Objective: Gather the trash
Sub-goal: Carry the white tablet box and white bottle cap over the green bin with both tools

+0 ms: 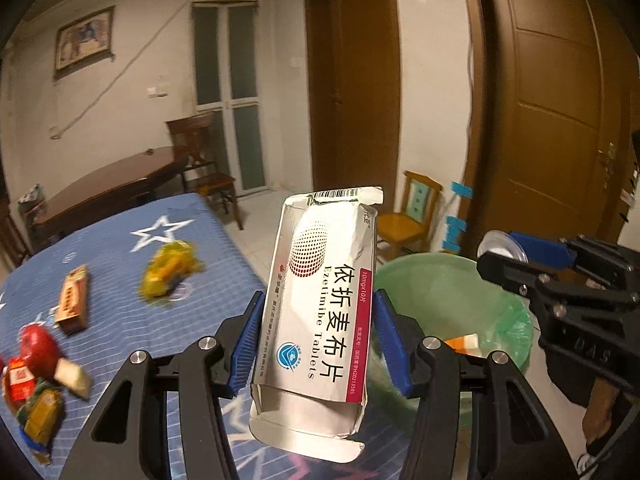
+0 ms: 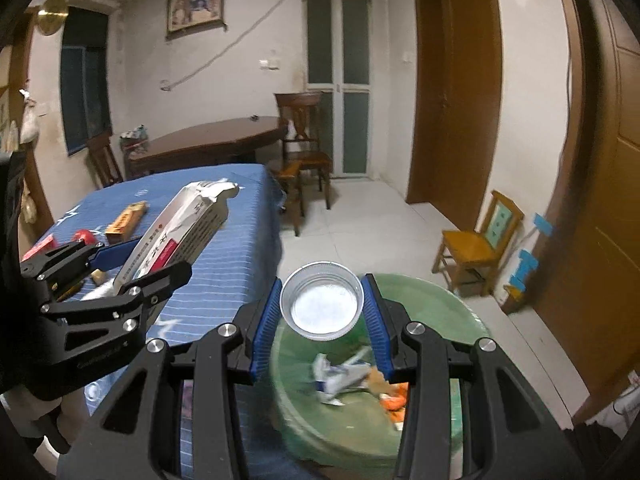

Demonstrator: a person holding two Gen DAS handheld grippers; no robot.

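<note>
While both loads hang near the bin point(image 2: 448, 300), carry them fully over its mouth.
Left gripper point(image 1: 318, 340) grasps the tablet box point(image 1: 320, 300); right gripper point(image 2: 322, 320) clamps the cup point(image 2: 322, 300).

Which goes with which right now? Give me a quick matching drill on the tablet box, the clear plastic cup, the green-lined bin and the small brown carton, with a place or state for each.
Things:
1. tablet box
2. clear plastic cup
3. green-lined bin
4. small brown carton

Places or states:
A. lying on the blue star-print cloth
B. clamped in the right gripper
C. on the floor beside the table, scraps already inside
D. clamped in the left gripper

Pairs: 1-D, 2-B, 3-C, 4-A
</note>
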